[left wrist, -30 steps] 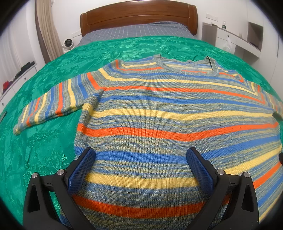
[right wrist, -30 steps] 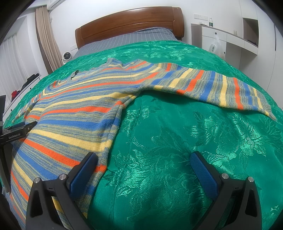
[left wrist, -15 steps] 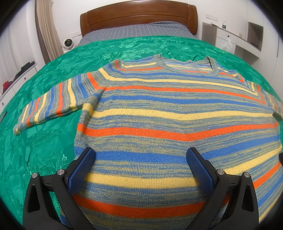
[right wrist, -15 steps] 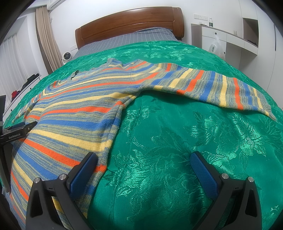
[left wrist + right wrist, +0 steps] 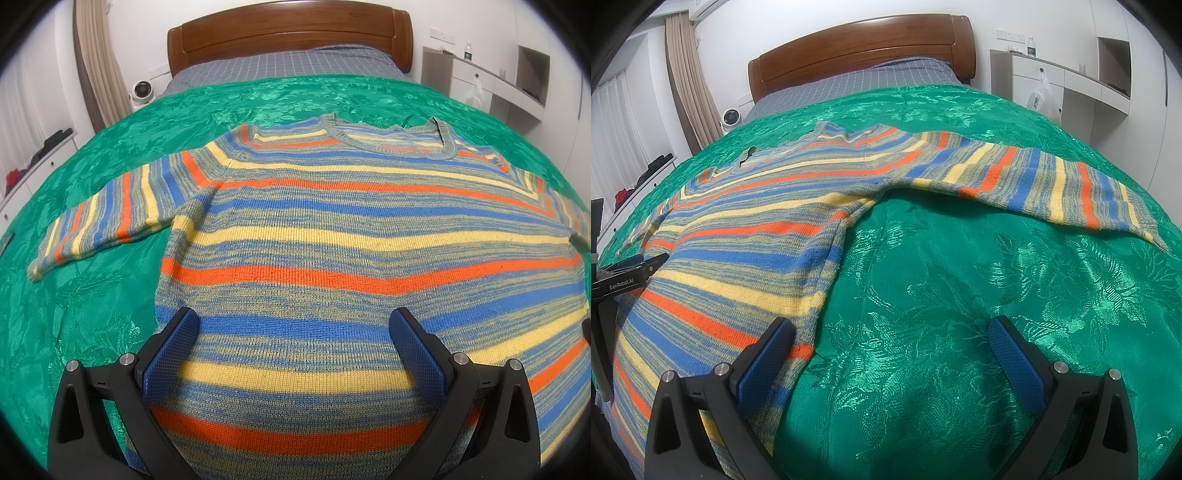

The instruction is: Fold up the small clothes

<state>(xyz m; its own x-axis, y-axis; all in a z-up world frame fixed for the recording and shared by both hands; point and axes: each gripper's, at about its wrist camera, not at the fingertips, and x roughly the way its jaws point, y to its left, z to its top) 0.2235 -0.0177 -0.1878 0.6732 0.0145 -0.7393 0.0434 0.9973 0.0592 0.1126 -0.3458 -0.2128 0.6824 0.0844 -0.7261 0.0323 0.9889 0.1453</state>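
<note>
A striped knit sweater (image 5: 332, 236) in blue, yellow, orange and grey lies flat, neck away from me, on a green bedspread (image 5: 92, 295). Its left sleeve (image 5: 110, 218) stretches out to the left. In the right wrist view the sweater (image 5: 746, 236) lies at the left and its right sleeve (image 5: 1034, 181) stretches to the right. My left gripper (image 5: 291, 343) is open and empty, above the sweater's lower body. My right gripper (image 5: 890, 350) is open and empty, over the bedspread (image 5: 997, 295) just right of the sweater's side edge. The left gripper (image 5: 635, 266) shows at the left edge there.
A wooden headboard (image 5: 288, 33) and grey checked bedding (image 5: 280, 62) lie at the far end. A white cabinet (image 5: 1063, 88) with a hanging plastic bag stands at the right. A small white fan (image 5: 142, 90) and curtains (image 5: 99, 62) are at the left.
</note>
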